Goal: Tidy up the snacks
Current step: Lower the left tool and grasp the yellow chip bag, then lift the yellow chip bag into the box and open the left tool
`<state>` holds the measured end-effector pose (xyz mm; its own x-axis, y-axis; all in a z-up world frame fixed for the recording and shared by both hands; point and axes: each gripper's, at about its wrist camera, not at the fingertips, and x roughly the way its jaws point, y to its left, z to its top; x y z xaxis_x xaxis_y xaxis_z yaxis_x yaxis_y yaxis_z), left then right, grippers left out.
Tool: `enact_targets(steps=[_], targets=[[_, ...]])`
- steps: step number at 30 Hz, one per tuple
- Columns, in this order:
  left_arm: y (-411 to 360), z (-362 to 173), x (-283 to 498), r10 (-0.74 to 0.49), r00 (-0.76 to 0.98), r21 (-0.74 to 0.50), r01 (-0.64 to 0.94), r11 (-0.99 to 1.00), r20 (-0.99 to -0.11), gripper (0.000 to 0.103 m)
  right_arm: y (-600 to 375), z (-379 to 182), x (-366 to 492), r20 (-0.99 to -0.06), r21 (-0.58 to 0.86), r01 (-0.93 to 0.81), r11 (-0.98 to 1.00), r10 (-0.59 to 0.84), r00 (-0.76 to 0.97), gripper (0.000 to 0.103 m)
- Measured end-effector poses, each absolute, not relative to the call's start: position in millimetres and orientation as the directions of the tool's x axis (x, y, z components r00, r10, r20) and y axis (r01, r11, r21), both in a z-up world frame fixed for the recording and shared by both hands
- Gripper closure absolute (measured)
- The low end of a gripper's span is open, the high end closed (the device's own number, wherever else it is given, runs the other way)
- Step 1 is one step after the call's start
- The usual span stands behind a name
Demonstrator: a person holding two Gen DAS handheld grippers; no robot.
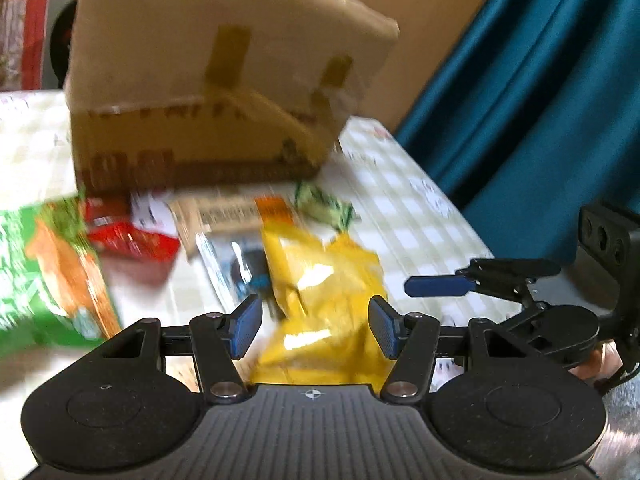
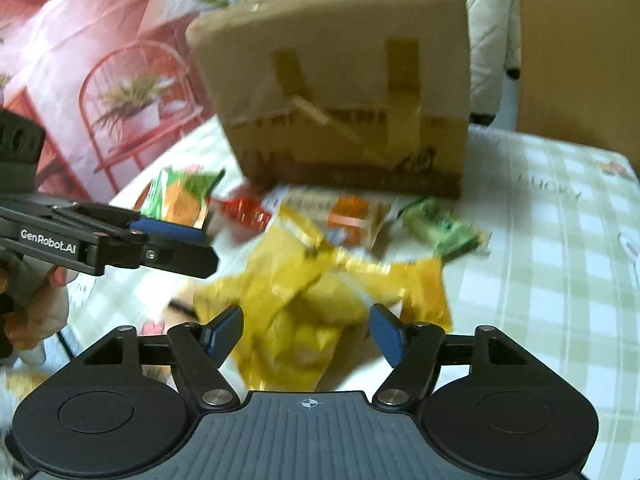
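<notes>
A crumpled yellow snack bag (image 1: 324,300) lies on the checked tablecloth, also in the right wrist view (image 2: 320,308). My left gripper (image 1: 316,326) is open, its blue pads on either side of the bag's near end. My right gripper (image 2: 306,334) is open over the same bag from the other side. Behind lie a green snack bag (image 1: 48,264), a red packet (image 1: 132,240), a beige-and-orange packet (image 1: 236,216) and a small green packet (image 2: 444,222). A cardboard box (image 2: 340,92) stands behind the pile. Both views are blurred.
The table's checked cloth (image 2: 540,280) extends to the right. A teal curtain (image 1: 540,100) hangs beyond the table's right edge. A pink patterned cloth (image 2: 80,60) hangs at the left. The left gripper shows at the left of the right wrist view (image 2: 176,246).
</notes>
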<state>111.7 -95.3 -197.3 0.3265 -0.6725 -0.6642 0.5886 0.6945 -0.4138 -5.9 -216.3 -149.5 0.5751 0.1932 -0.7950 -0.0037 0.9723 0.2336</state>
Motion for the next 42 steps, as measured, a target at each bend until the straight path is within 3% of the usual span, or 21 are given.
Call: enact_targets(steps=[7, 13, 32, 36, 42], targets=[[-99.0, -211.8, 104.9, -0.665, 0.273, -0.412, 0.608, 0.679, -0.695, 0.042, -213.9, -165.9, 2.0, -0.794, 0.265, -0.007, 0.964, 0.222, 0.566, 0.036], [-105.6, -217.7, 109.2, -0.668, 0.243, -0.417, 0.619, 0.665, -0.703, 0.042, -213.1, -177.9, -3.0, -0.770, 0.305, 0.004, 0.952, 0.244, 0.590, 0.043], [-101.7, -222.3, 112.9, -0.680, 0.224, -0.453, 0.596, 0.662, -0.698, 0.041, -219.7, -194.5, -4.1, -0.736, 0.379, 0.018, 0.925, 0.289, 0.613, 0.038], [-101.1, -217.3, 112.9, -0.684, 0.234, -0.452, 0.598, 0.661, -0.691, 0.044, -216.4, -185.4, -3.1, -0.732, 0.361, -0.004, 0.932, 0.286, 0.619, 0.049], [-95.1, -205.1, 112.9, -0.699, 0.278, -0.462, 0.583, 0.668, -0.659, 0.044, -212.3, -167.4, 5.1, -0.717, 0.308, -0.041, 0.951, 0.260, 0.647, 0.050]])
